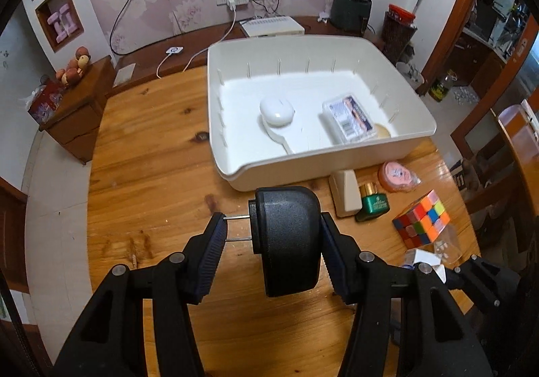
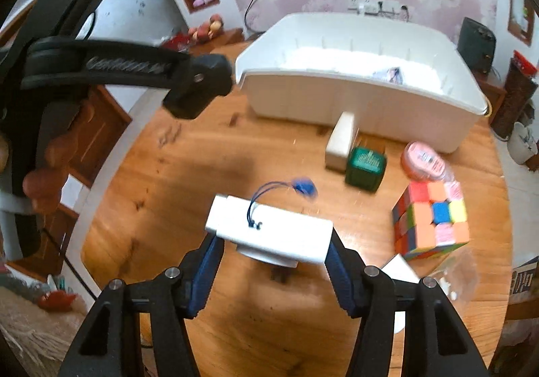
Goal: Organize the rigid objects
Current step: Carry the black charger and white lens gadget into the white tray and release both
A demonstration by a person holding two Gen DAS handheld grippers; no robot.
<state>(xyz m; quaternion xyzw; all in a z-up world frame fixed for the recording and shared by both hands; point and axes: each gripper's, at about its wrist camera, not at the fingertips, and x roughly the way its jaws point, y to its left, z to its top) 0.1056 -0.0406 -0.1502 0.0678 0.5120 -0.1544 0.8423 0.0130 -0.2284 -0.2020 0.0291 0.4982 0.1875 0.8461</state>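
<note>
My left gripper (image 1: 272,222) is shut on a black plug adapter (image 1: 286,239); its two metal prongs touch the left pad and its body rests against the right pad. It hangs above the wooden table (image 1: 151,175), just in front of the white bin (image 1: 337,164). My right gripper (image 2: 274,239) is shut on a white rectangular device (image 2: 269,228) with a thin blue cord (image 2: 269,190), held by its two ends above the table. The bin (image 2: 337,100) holds a white oval case (image 1: 276,111) and a clear labelled box (image 1: 348,117).
On the table to the right, in front of the bin, stand a beige block (image 1: 345,191), a green jar with a gold lid (image 1: 372,201), a pink round container (image 1: 397,176) and a colour cube (image 1: 422,218). A clear plastic bag (image 1: 444,245) lies beside the cube.
</note>
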